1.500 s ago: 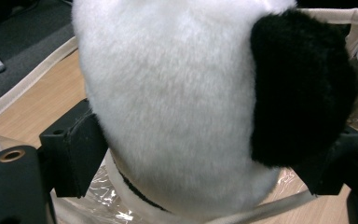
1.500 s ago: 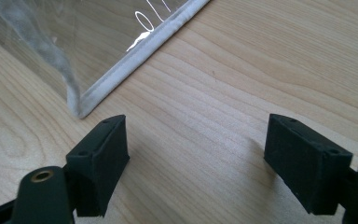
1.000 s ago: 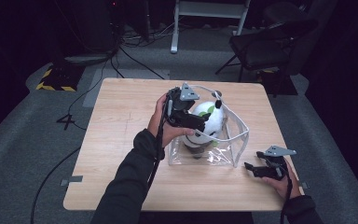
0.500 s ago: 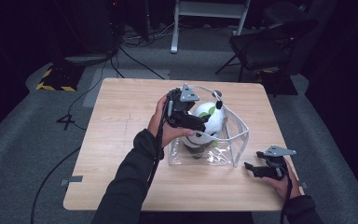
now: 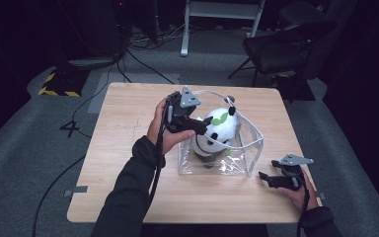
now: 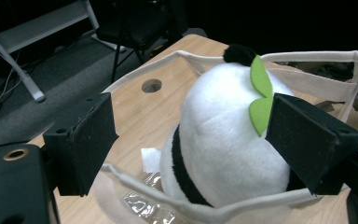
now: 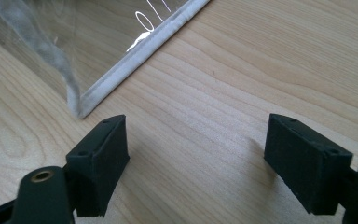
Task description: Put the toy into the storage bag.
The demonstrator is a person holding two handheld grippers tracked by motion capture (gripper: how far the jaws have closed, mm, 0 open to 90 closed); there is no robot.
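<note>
Nothing has moved: left claw (image 5: 193, 126) spread around the panda (image 6: 223, 140) (in its bag (image 5: 254, 148)), right claw (image 5: 269, 178) spread.

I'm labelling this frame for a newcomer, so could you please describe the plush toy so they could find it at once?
Start at the wooden table and find the clear bag with cream trim standing near its middle. The plush panda sits inside it, its head poking above the rim beside the left gripper. It is the one soft thing there: white with black ears and a green leaf on top.
</note>
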